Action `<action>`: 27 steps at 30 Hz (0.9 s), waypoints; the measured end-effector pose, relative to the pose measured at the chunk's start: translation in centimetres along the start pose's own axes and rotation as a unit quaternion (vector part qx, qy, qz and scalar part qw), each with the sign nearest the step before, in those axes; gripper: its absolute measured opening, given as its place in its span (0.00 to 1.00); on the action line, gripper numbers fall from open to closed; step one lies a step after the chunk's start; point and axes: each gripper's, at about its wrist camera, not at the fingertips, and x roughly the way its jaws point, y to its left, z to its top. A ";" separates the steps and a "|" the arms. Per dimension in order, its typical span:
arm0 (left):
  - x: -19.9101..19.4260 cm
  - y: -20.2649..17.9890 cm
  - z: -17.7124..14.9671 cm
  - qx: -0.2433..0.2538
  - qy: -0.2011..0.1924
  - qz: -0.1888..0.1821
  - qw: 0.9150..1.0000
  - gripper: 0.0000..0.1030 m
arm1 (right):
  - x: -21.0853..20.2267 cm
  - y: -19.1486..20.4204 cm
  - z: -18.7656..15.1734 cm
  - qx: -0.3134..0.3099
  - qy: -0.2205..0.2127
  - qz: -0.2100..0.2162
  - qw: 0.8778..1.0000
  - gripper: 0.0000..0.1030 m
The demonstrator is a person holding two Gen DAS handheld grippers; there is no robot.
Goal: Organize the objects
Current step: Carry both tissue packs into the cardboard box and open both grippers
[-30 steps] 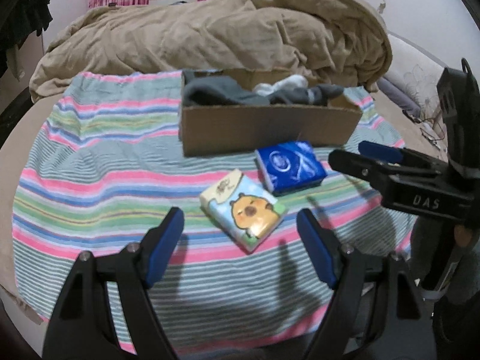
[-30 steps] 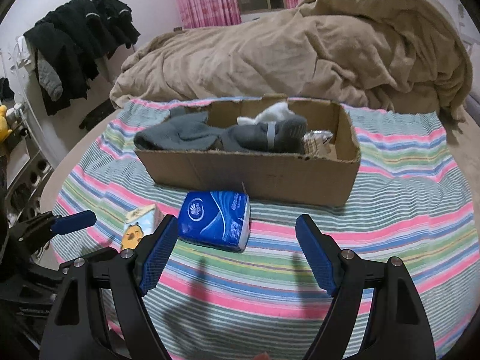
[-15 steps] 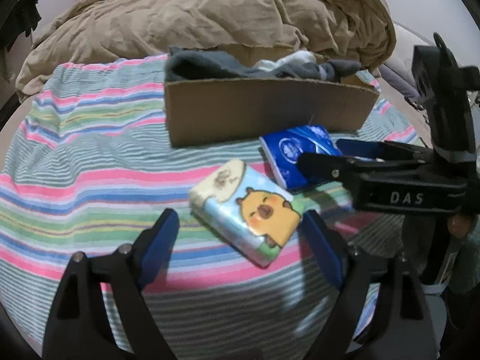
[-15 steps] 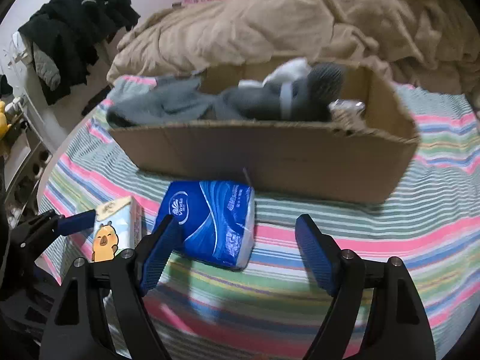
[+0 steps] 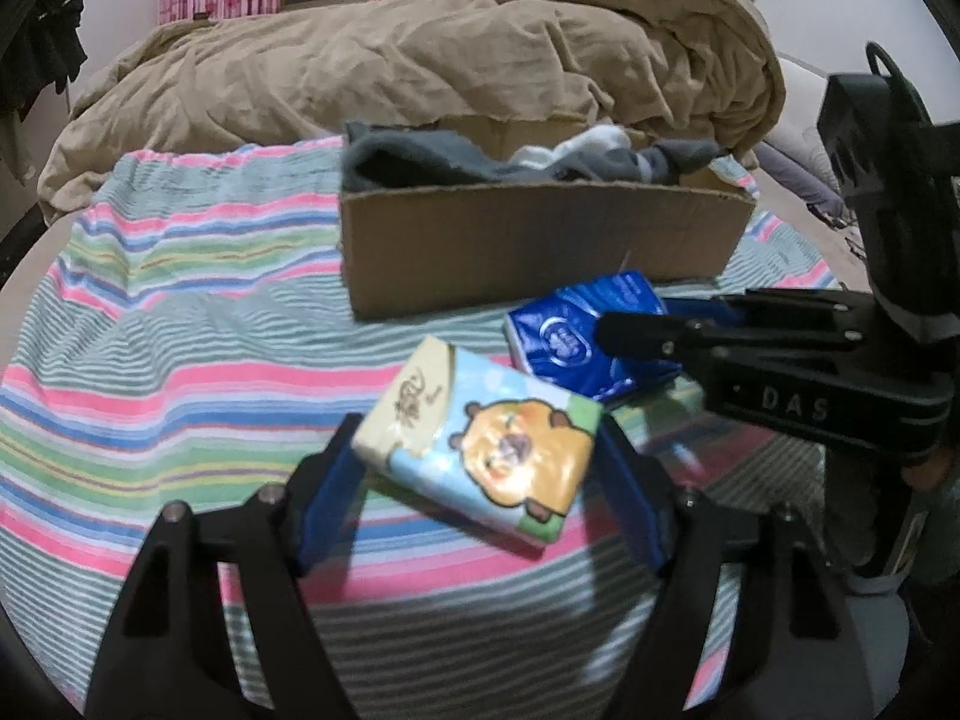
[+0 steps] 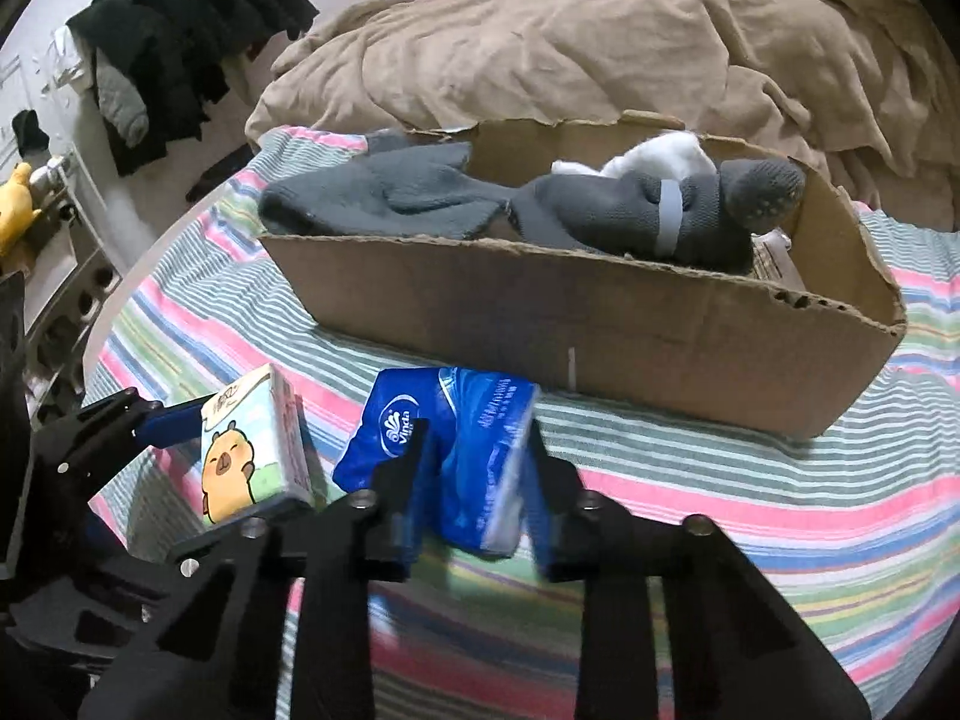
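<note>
My left gripper (image 5: 480,468) is shut on a tissue pack with a cartoon capybara (image 5: 480,450), tilted just above the striped cloth; the pack also shows in the right wrist view (image 6: 252,456). My right gripper (image 6: 474,480) is shut on a blue Vinda tissue pack (image 6: 456,444), which also shows in the left wrist view (image 5: 576,336). Both packs are just in front of a cardboard box (image 6: 600,330) holding grey and white socks (image 6: 630,210). The box also shows in the left wrist view (image 5: 534,246).
The striped cloth (image 5: 180,330) covers the bed in front of a rumpled tan duvet (image 5: 420,60). Dark clothes (image 6: 180,48) hang at the left, off the bed. The right gripper's body (image 5: 840,372) is close beside the left one.
Both grippers moved forward and closed: the left onto the capybara pack, the right onto the blue pack. Both packs now sit squeezed between the pads and slightly lifted.
</note>
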 end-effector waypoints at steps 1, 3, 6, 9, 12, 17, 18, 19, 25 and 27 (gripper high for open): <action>-0.3 -0.1 0.1 0.001 -0.002 0.001 1.000 0.73 | -0.3 0.1 0.0 0.001 -0.003 0.000 1.000 0.20; -1.1 -0.2 0.2 0.000 -0.009 0.001 1.000 0.73 | -1.0 0.3 0.0 -0.001 -0.008 -0.002 1.000 0.16; -2.4 -0.4 0.4 -0.001 -0.019 0.000 1.000 0.73 | -2.4 1.0 0.1 -0.013 -0.024 -0.011 1.000 0.14; -3.8 -0.6 0.8 0.000 -0.031 0.000 1.000 0.73 | -4.3 1.7 0.4 -0.025 -0.043 -0.024 0.998 0.12; -5.2 -0.6 1.3 -0.003 -0.043 0.001 0.999 0.73 | -6.0 2.2 1.0 -0.030 -0.062 -0.031 0.997 0.12; -6.6 0.0 2.8 -0.024 -0.060 0.000 0.998 0.73 | -8.5 2.1 1.7 -0.029 -0.093 -0.039 0.994 0.12; -6.7 0.1 3.1 -0.026 -0.062 -0.001 0.998 0.73 | -8.8 2.0 1.9 -0.028 -0.098 -0.040 0.994 0.12; -6.9 0.2 3.5 -0.028 -0.066 -0.001 0.997 0.73 | -9.1 1.9 2.0 -0.025 -0.103 -0.041 0.994 0.12; -7.5 0.4 6.0 -0.027 -0.090 0.002 0.996 0.73 | -10.6 0.9 3.8 -0.017 -0.129 -0.050 0.990 0.12; -7.3 0.5 6.9 -0.026 -0.095 0.003 0.995 0.73 | -10.8 0.4 4.5 -0.016 -0.136 -0.054 0.989 0.12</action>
